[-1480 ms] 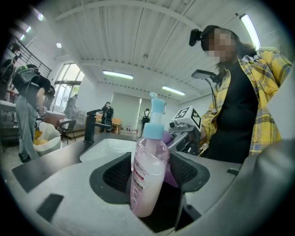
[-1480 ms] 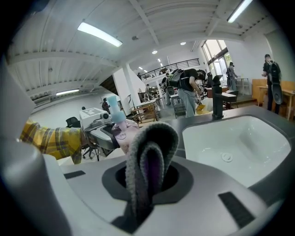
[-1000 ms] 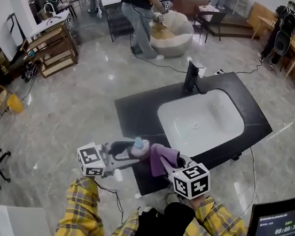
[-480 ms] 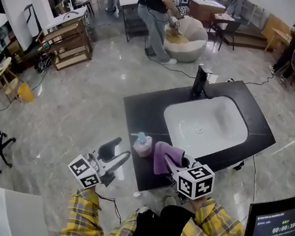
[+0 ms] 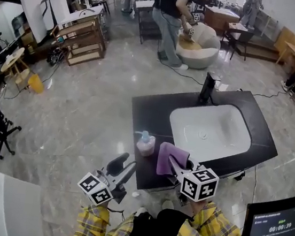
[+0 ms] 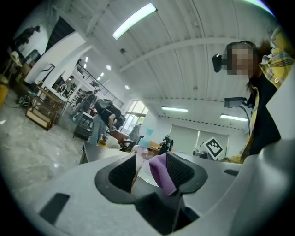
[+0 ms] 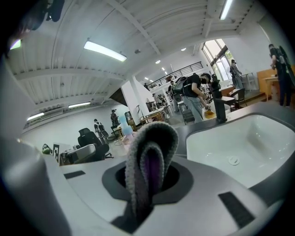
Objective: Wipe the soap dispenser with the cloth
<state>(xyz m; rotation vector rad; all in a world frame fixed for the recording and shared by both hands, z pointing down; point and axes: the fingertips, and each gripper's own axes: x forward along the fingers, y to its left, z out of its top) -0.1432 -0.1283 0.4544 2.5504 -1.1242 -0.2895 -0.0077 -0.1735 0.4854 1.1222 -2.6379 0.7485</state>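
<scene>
My left claw [image 5: 123, 169] hung off the counter's [image 5: 148, 112] left front corner, out over the floor [image 5: 84, 106], pointing roughly level toward the countertop. Its jaws stood apart with nothing held; they had just been closing a little, and through the gap I saw only things farther off. The dispenser [image 5: 145, 143] stood upright on the dark counter near that front left corner, a pale pink bottle with a light blue pump, clear of my left claw. Just to its right hung the cloth [image 5: 166, 156], purple on one face and grey on the other. I could not tell whether it touched the bottle. My right claw [image 5: 178, 166] was clenched on that cloth, a fold of it standing up between the jaws and draping over them, with the claw tipped somewhat downward over the counter's front edge. Beyond it lay the white sink [image 5: 227, 122], set into the counter, and the black tap [image 5: 208, 89] rose at the basin's far rim. At the far right, near my sleeve [image 5: 214, 226], a monitor [image 5: 276, 229] sat with its screen lit.
</scene>
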